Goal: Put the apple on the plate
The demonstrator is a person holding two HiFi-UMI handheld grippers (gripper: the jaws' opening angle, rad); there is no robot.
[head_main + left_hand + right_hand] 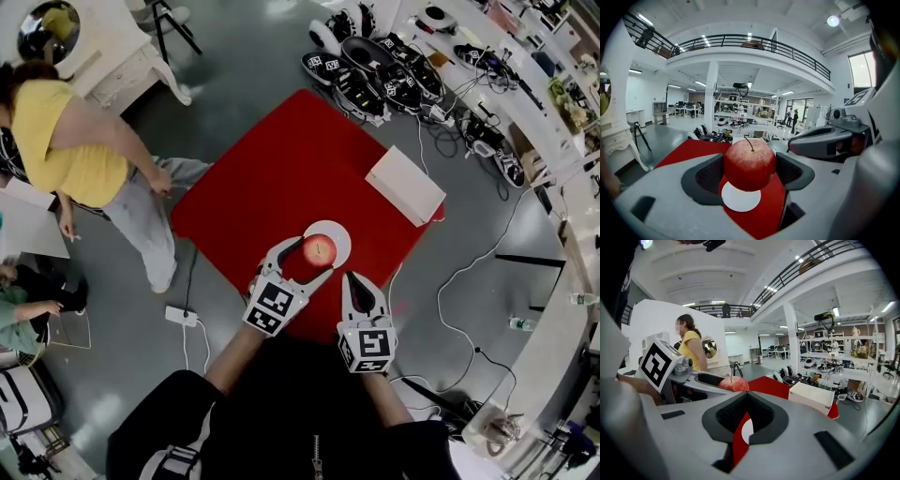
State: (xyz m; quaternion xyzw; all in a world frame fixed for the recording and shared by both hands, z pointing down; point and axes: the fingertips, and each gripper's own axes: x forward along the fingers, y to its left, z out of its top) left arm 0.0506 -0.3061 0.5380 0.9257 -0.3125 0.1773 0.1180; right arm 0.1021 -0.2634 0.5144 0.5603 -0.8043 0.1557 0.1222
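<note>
The apple [750, 164] sits between the jaws of the left gripper [749, 172], pinched across its widest part with the stem up. It hangs over the white plate [340, 235] on the red table [272, 178], and whether it touches the plate I cannot tell. The right gripper [746, 420] waits just beside, its jaws drawn almost together with nothing between them. The apple looks firm and fairly weighty with a smooth, rounded skin that could slip or bruise, so this hold across the middle seems right, with moderate pressure and a low, gentle release.
</note>
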